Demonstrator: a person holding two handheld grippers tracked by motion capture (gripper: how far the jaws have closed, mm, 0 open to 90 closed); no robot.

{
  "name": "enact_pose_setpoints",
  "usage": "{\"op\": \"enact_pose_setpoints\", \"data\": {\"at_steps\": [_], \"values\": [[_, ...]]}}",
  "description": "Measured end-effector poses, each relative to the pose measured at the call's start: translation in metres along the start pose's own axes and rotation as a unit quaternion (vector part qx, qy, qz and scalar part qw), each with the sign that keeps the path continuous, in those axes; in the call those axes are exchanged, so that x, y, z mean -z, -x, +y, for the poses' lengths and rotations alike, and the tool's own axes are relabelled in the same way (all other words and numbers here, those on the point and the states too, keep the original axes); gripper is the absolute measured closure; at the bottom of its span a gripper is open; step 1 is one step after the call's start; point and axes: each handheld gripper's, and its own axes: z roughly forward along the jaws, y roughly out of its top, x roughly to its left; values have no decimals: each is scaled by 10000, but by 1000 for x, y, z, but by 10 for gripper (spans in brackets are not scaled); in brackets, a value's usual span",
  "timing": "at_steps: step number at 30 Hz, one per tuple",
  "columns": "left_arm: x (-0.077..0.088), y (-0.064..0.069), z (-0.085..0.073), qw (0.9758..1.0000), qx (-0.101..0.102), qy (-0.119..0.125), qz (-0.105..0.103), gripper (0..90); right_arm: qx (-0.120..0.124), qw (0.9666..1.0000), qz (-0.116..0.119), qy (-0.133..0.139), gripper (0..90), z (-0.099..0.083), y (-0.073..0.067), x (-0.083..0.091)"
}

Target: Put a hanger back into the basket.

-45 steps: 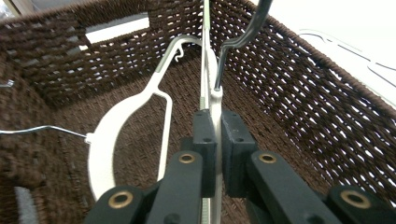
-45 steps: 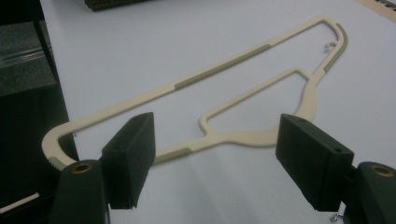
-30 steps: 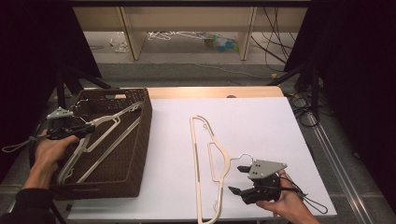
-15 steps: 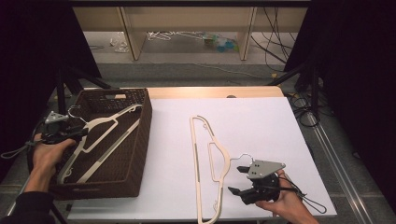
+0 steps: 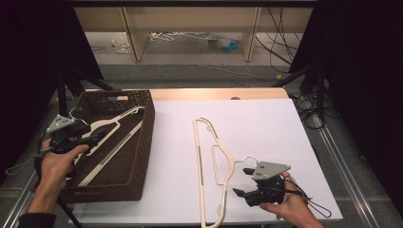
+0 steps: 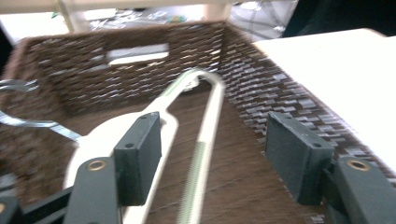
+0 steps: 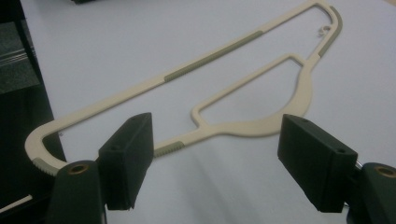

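left gripper [image 5: 97, 137] is hanging over the near-left part of the brown wicker basket [image 5: 142, 142], and its jaws have just been opening; in the left gripper view the pads [image 6: 140, 154] are standing well apart, nothing pressed between them. a second ago they were clamped on the cream hanger in the basket [image 5: 107, 137]; now that hanger is lying loose inside the basket, one end leaning up toward the basket's far-right corner, its metal hook at the basket's left side. judging from this, the drop-off is done and the left hand is backing away toward the basket's near-left edge.

the second cream hanger [image 5: 211, 171] is lying flat on the white tabletop [image 5: 275, 123], to the right of the basket, well apart from it. right gripper [image 5: 244, 183] is sitting just beside that hanger's hook end, farther from the basket, fingers [image 7: 130, 154] spread wide, holding nothing, not touching it. likely next: that hanger going into the basket.
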Motion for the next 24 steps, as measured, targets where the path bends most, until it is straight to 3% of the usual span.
{"op": "enact_pose_setpoints", "data": {"at_steps": [5, 10, 13, 16, 18, 24], "values": [[8, 43, 4, 9982, -315, 203, -467, 315, -228, 9996, -167, -82, 266, -2, 2, -1], [13, 90, 0, 9929, -652, 290, -953, 295, -362, 9990, -228, -134, 253, -5, 2, -3], [12, 108, -2, 9896, -851, 305, -1120, 280, -417, 9987, -242, -150, 237, -6, 2, -4], [10, 126, -6, 9873, -868, 362, -1281, 258, -425, 9986, -268, -151, 235, -7, 3, -5], [8, 137, -11, 9840, -971, 350, -1455, 210, -475, 9984, -275, -163, 235, -8, 3, -5], [6, 169, -29, 9805, -1022, 384, -1636, 178, -496, 9983, -292, -103, 233, -10, 5, -5]]}}
